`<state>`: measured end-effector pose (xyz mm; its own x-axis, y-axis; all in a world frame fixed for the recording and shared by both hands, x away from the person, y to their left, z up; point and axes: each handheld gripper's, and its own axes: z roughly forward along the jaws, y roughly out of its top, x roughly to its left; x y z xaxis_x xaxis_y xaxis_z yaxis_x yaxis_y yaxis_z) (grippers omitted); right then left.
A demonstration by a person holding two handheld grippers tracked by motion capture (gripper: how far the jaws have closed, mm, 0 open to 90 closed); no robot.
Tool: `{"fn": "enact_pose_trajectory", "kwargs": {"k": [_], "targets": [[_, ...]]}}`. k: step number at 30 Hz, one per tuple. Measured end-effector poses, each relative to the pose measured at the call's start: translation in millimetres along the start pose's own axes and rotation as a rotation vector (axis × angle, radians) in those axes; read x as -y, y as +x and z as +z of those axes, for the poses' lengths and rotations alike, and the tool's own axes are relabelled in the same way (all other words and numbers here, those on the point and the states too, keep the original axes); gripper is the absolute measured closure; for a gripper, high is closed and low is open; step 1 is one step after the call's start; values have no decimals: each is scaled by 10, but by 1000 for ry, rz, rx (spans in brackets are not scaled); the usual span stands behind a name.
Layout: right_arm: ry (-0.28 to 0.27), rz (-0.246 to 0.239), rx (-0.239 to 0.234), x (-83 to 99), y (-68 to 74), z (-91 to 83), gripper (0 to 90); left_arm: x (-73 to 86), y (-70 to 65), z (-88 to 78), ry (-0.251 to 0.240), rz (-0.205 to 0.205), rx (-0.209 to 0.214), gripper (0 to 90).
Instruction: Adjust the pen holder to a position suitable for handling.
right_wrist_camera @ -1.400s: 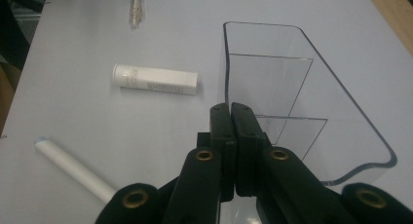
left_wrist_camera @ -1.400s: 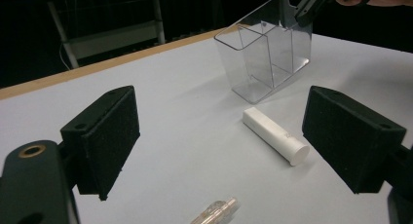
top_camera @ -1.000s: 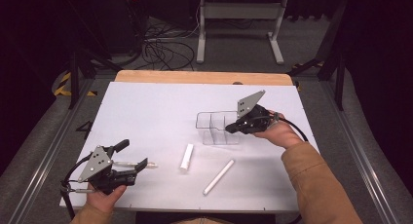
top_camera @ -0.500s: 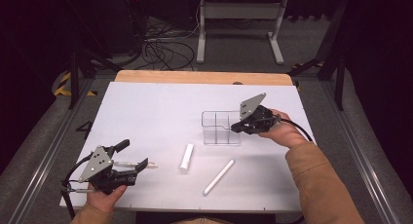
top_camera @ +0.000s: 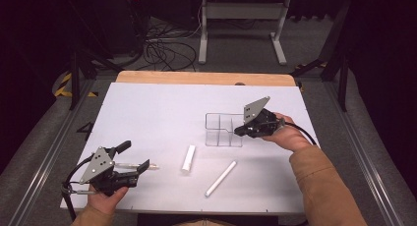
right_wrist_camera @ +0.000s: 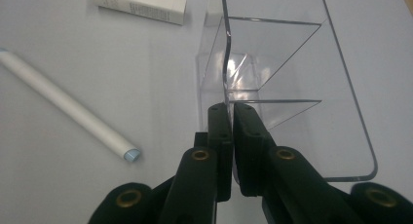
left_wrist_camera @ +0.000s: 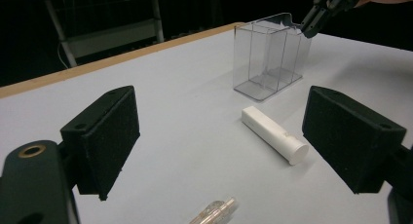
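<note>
High view: tubes (top_camera: 188,158) beside organizer (top_camera: 223,130).

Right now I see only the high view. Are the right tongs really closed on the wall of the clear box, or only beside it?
Observer: Closed on it. In the right gripper view the right tongs pinch one wall of the clear box, with a pad on each side.
Operator: Do the left tongs hold something?
Observer: No. The left gripper view shows the left tongs open. A small clear piece lies on the table near them, untouched.
Operator: Is the long white stick plain?
Observer: The long white stick has a pale blue end.
</note>
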<state>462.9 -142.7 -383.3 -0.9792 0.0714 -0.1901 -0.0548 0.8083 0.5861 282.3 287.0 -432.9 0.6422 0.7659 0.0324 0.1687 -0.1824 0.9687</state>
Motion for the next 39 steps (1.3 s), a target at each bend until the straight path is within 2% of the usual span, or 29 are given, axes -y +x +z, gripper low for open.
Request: {"fn": "enact_pose_trajectory", "kwargs": {"k": [6,8,12,16,17,22,29,33,39], "targets": [[-15,20,3,34,29,0,851,-5,6,17,5,1,5,144],[-30,42,-3,39,35,-10,773,-11,10,25,6,4,10,143],[-91,116,9,40,63,-76,613,-38,39,40,14,-2,9,136],[-142,173,44,8,145,-176,457,-74,89,54,32,-5,20,130],[-163,197,50,3,178,-204,446,-82,98,58,37,-6,24,129],[-238,235,84,15,315,-300,325,-120,134,71,62,-3,35,112],[-333,274,131,58,478,-437,236,-167,169,73,92,12,43,87],[-385,297,163,115,559,-495,200,-201,180,77,111,26,68,85],[-416,337,201,239,647,-504,105,-227,170,87,137,66,79,79]]}}
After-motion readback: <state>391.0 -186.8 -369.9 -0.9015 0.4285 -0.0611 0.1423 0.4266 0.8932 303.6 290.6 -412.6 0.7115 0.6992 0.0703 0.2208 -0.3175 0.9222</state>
